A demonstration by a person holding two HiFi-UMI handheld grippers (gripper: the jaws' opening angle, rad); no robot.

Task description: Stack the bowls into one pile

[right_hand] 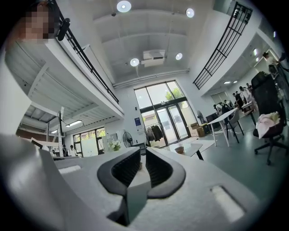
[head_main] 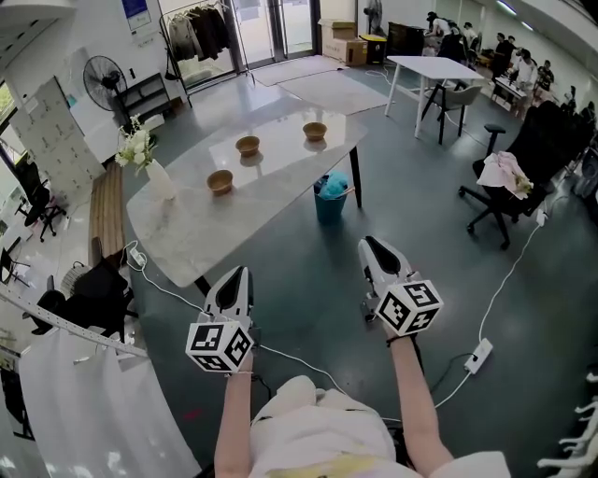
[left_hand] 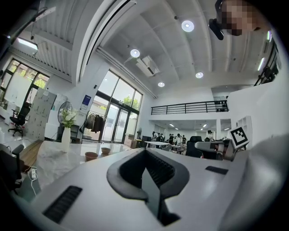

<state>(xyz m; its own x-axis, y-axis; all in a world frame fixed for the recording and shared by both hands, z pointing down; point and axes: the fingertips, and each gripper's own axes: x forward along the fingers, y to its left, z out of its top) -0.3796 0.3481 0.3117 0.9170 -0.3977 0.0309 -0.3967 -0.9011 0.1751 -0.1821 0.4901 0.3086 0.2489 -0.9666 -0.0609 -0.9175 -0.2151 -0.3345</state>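
The left gripper [left_hand: 145,153] has its jaws together with nothing in them. The right gripper [right_hand: 141,151] has its pads a thin slit apart, also empty. Both are held level over bare grey floor, each carrying its cube of black-and-white square markers, and the patterns on the cubes include no words.

All three brown bowls sit apart on a white marble-look table [head_main: 215,233] beyond the grippers. The near bowl [head_main: 220,181] is towards the table's left, the middle bowl [head_main: 248,145] is farther back, and the far bowl [head_main: 315,131] is close to the far right corner. They form a loose diagonal row, each well clear of the table's edges.

The table's near edge slants across the view, and its near corner lies just ahead of the left gripper. Open floor stretches from the right gripper to the table's right side.

A white vase of pale flowers [head_main: 159,177] stands at the table's left end, near the near bowl. A blue bin [head_main: 330,198] sits on the floor against the right leg. A white cable crosses the floor under the grippers to a power strip [head_main: 478,355] on the near right.

A wooden bench [head_main: 107,210] lies left of the table, with a standing fan [head_main: 103,79] and a clothes rack [head_main: 201,33] beyond it. On the right are an office chair [head_main: 505,187] and a small white table [head_main: 434,67]. A blue wall poster [head_main: 136,11] carries print too small to read.
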